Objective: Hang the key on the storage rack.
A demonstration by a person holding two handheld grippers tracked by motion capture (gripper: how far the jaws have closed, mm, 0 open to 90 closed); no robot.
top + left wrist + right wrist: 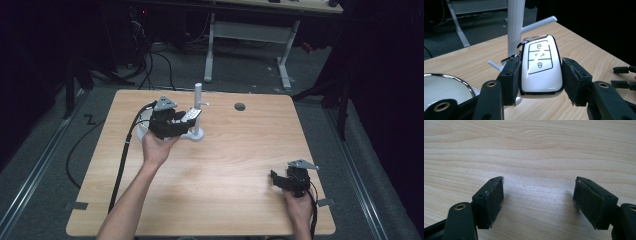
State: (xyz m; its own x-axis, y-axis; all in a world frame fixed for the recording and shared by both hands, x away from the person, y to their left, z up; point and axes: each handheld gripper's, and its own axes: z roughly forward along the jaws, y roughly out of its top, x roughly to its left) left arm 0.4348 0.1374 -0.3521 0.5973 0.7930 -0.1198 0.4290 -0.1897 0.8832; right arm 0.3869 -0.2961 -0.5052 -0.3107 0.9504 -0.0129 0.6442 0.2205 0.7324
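The left gripper (541, 75) has a white car key (541, 67) between its pads (513, 75). The left pad lies against the key's edge; on the other side a thin gap seems to show between pad and key, though the angle makes it hard to be sure the grip is firm. The key stands nearly upright, its face with three outlined buttons turned toward the camera, a dark chrome rim around it. It is held off the table (584, 50), just in front of a white stand (515, 27), whose post rises straight behind it. A peg sticks out from the post to the upper right, and another shorter one points out low on the left. At the lower left edge of the left gripper view sits a white dish (444, 87) with a shiny rim.

From the high view, the left gripper (186, 119) is at the far left-middle of the table (240, 165), right against the stand (198, 107), with the key (190, 115) at its tip and the dish (142, 127) under the hand.

The right gripper (539, 195) has its jaws spread wide with nothing between them, only bare wood beneath. In the high view it (276, 179) rests near the table's front right corner, well apart from the stand.
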